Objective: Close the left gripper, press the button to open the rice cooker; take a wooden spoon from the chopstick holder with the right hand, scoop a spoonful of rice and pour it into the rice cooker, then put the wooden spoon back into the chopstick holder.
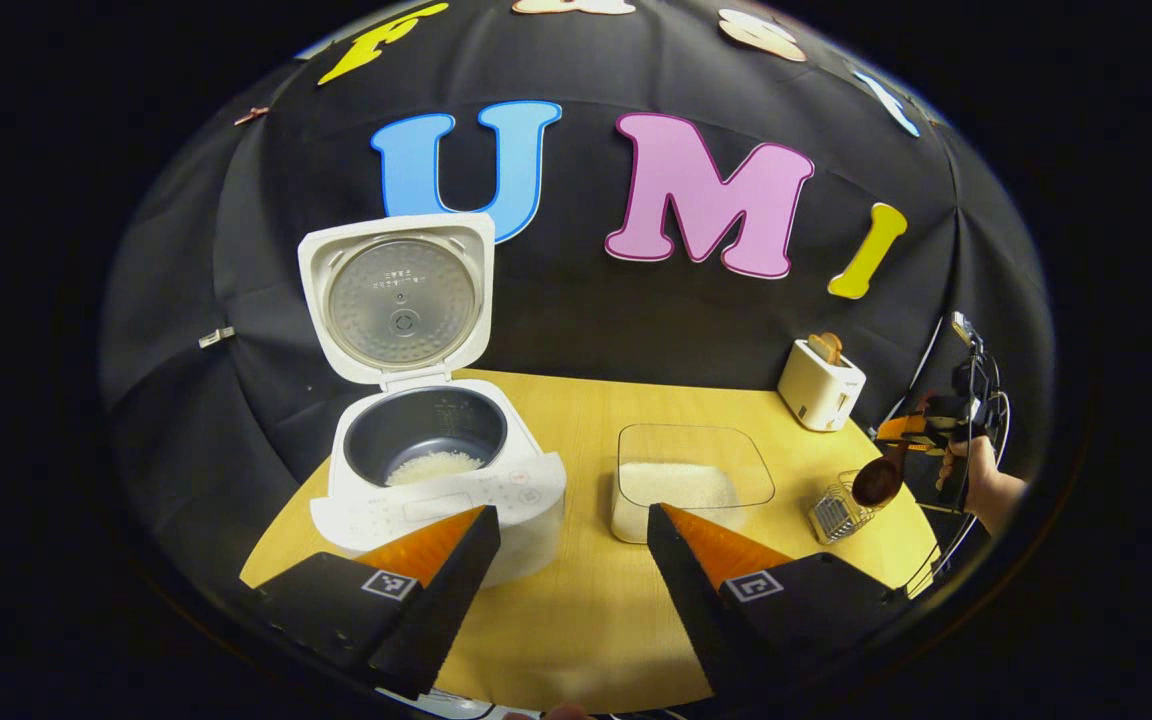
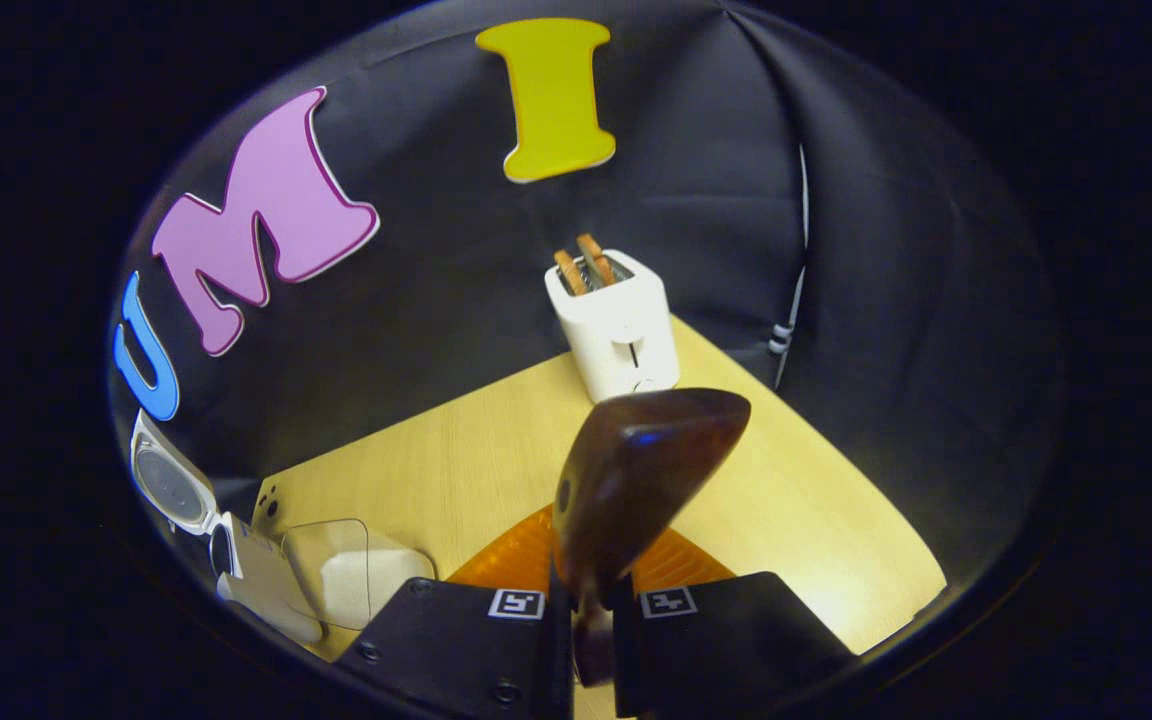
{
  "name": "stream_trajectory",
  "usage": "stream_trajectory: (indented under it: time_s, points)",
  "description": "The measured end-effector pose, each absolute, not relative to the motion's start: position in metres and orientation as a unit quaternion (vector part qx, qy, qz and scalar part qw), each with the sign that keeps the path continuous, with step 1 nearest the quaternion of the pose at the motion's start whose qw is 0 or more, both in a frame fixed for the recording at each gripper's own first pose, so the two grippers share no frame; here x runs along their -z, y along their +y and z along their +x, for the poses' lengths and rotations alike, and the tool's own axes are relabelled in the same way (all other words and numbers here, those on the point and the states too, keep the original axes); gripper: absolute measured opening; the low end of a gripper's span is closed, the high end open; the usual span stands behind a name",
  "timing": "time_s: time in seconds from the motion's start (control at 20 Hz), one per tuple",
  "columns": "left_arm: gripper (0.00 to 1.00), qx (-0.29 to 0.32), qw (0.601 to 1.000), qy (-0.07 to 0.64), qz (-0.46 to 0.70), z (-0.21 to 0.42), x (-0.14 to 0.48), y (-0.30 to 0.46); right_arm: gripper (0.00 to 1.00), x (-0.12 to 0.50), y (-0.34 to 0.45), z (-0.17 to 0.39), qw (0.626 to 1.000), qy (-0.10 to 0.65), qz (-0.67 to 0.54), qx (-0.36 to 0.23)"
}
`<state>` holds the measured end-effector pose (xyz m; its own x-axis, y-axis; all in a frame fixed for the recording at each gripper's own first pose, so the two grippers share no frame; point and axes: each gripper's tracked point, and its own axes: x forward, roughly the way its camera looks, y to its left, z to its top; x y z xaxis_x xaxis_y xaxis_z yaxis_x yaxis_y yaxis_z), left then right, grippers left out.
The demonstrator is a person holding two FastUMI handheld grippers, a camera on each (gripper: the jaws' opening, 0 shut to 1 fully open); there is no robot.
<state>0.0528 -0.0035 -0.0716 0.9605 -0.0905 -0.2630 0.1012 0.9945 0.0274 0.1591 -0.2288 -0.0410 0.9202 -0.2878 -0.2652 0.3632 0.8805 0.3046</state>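
The white rice cooker (image 1: 436, 470) stands at the table's left with its lid (image 1: 398, 295) up; a little rice (image 1: 433, 465) lies in its dark pot. My left gripper (image 1: 571, 530) is open, low in front of the cooker and the clear rice container (image 1: 686, 480). At the far right, my right gripper (image 1: 921, 430), held by a hand (image 1: 986, 485), is shut on the wooden spoon (image 1: 878, 482), whose bowl hangs just above the wire chopstick holder (image 1: 841, 510). In the right gripper view the spoon (image 2: 636, 470) sticks up from between the shut fingers of the gripper (image 2: 591, 610).
A white toaster (image 1: 820, 385) with bread slices stands at the back right; it is also in the right gripper view (image 2: 616, 320). The yellow wooden table (image 1: 576, 620) has bare room in the middle and front. Cooker (image 2: 236, 560) and rice container (image 2: 351, 575) lie low left there.
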Motion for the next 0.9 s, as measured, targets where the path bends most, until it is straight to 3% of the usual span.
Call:
stream_trajectory:
  time_s: [0.35,0.45,0.5,0.85,0.9]
  points:
    - [0.95,0.044,0.992,0.116,-0.029,0.045,0.065,0.037,0.19,-0.032,-0.192,0.144,0.966,0.043,0.193,0.167]
    - [0.92,0.036,0.992,0.11,-0.041,0.036,0.066,0.053,0.19,-0.044,-0.161,0.149,0.972,0.044,0.179,0.145]
    - [0.95,0.034,0.992,0.111,-0.051,0.032,0.067,0.058,0.2,-0.05,-0.145,0.152,0.975,0.044,0.171,0.134]
    - [0.95,0.019,0.99,0.112,-0.081,0.012,0.074,0.098,0.19,-0.061,-0.015,0.205,0.991,0.049,0.112,0.047]
    - [0.92,0.02,0.99,0.111,-0.082,0.012,0.072,0.101,0.19,-0.054,-0.001,0.213,0.992,0.052,0.107,0.042]
